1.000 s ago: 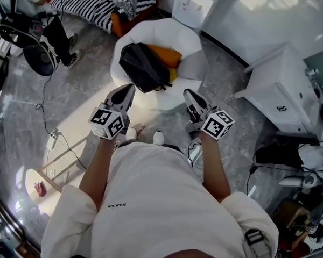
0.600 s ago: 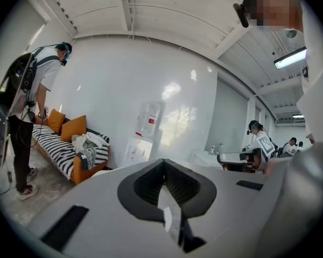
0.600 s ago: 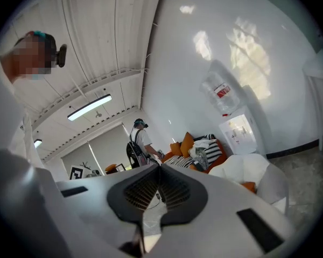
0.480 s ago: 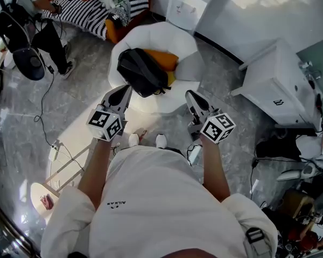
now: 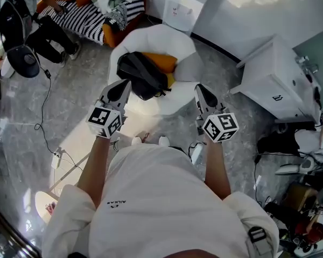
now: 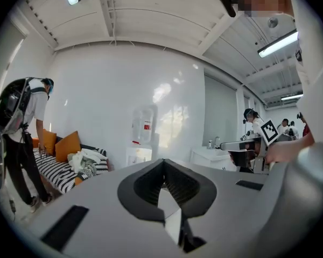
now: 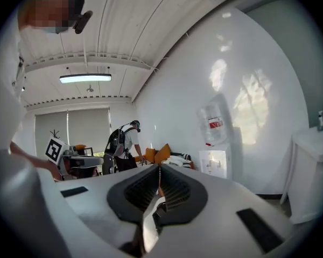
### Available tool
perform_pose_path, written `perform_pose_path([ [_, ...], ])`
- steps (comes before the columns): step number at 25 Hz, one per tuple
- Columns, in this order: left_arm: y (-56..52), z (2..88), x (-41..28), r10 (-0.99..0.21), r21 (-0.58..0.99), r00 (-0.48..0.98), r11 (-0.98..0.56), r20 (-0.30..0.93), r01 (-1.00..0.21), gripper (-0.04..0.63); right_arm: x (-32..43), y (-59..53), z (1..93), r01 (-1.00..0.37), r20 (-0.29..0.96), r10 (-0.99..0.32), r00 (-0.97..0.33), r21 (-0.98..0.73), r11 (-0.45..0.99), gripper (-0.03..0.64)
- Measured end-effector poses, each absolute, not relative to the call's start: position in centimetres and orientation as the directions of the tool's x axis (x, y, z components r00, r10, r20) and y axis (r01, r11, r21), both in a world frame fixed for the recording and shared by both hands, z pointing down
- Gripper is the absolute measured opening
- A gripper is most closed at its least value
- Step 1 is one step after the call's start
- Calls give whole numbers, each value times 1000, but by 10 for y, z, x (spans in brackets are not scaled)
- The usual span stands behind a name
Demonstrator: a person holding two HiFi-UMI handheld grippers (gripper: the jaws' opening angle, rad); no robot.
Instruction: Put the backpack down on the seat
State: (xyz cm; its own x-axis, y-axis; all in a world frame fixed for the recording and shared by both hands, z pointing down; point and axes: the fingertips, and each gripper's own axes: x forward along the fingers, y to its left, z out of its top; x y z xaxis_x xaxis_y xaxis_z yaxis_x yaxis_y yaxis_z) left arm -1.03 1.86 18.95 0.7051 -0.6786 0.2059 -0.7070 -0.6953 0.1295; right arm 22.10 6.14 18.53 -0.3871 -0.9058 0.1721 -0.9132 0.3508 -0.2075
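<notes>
One black fabric backpack [image 5: 141, 75] lies on one white rounded padded seat [image 5: 151, 36], beside one orange cushion [image 5: 160, 62]. The left tongs [image 5: 125, 83] and right tongs [image 5: 200, 87] hover near it, both closed and empty, above a grey marbled floor [image 5: 59, 106].

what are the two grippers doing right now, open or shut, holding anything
Left gripper: jaws closed, holding nothing.
Right gripper: jaws closed, holding nothing.

White seat [image 5: 162, 36] on grey floor [image 5: 70, 109], black backpack [image 5: 140, 74] and orange cushion [image 5: 160, 62] atop
</notes>
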Motion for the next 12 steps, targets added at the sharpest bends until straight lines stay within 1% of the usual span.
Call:
perform_pose_path([
  [4,16,193,-10,-677,89,705,-705,210,-704,17,215,59,189,-929,196,-910,-365,-139,343,26],
  [12,12,210,-27,-679,114,696,-692,235,-713,17,198,54,194,-924,225,-898,-379,-136,356,23],
])
